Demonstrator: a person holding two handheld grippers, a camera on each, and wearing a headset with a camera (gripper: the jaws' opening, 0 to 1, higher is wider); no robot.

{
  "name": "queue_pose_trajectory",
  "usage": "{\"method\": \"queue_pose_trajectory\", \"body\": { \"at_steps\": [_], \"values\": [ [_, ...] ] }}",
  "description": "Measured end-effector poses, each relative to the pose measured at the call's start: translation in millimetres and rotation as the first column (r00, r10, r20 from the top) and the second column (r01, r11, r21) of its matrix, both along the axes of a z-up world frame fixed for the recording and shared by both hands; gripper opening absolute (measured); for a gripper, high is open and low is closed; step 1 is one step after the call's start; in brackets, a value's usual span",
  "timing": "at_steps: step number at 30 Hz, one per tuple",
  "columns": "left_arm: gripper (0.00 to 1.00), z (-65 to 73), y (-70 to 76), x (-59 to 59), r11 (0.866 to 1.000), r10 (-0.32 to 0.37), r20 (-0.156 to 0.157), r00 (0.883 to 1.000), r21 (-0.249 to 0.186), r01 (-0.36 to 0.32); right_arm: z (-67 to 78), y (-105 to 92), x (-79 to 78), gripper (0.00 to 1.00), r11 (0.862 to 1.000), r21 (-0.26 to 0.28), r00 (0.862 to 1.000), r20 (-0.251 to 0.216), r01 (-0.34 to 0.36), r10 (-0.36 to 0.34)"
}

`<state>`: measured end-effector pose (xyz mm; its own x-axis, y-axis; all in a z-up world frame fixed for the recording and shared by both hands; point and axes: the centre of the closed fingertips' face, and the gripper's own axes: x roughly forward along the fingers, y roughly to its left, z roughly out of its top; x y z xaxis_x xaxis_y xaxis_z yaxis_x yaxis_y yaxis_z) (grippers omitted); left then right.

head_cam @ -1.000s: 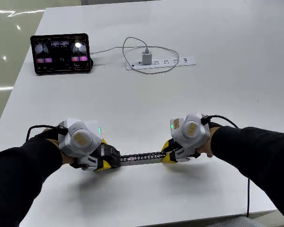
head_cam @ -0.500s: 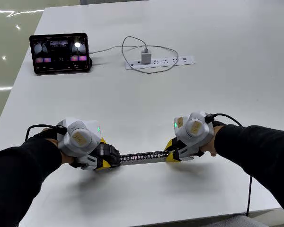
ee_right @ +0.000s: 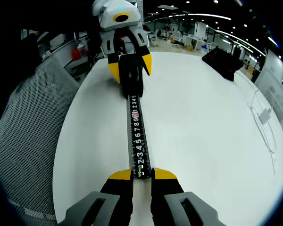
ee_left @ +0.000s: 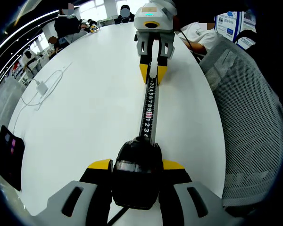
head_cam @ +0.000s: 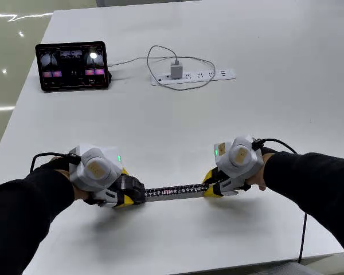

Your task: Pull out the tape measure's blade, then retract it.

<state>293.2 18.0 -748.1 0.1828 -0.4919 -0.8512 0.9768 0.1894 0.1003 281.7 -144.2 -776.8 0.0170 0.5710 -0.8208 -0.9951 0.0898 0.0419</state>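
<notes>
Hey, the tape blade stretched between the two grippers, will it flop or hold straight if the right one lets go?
The blade runs straight between the case and the right gripper, so this short length is probably fairly stiff. Released, it would likely snap back toward the case, as tape measures usually do. The thin strip may also slip from the pinching tips.

Left tool point(head_cam: 129, 186) and right tool point(head_cam: 208, 183) are facing each other, jaws gripping tight, sleeved forearms point(head_cam: 309, 177) angling inward.

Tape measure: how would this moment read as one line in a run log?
left gripper: shut on tape measure case | right gripper: shut on blade end | blade: extended, straight between both grippers
</notes>
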Motion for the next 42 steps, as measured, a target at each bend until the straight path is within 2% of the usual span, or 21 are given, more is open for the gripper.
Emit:
{"method": "queue_pose_trajectory", "body": {
  "at_steps": [42],
  "values": [
    [0.33,-1.0,-0.6,-0.2,1.000,0.000,0.000,1.000,-0.003,0.000,-0.5,-28.1,-1.4,0.10,1.000,-0.023,1.000,0.004,0.009,-0.009]
  ]
}}
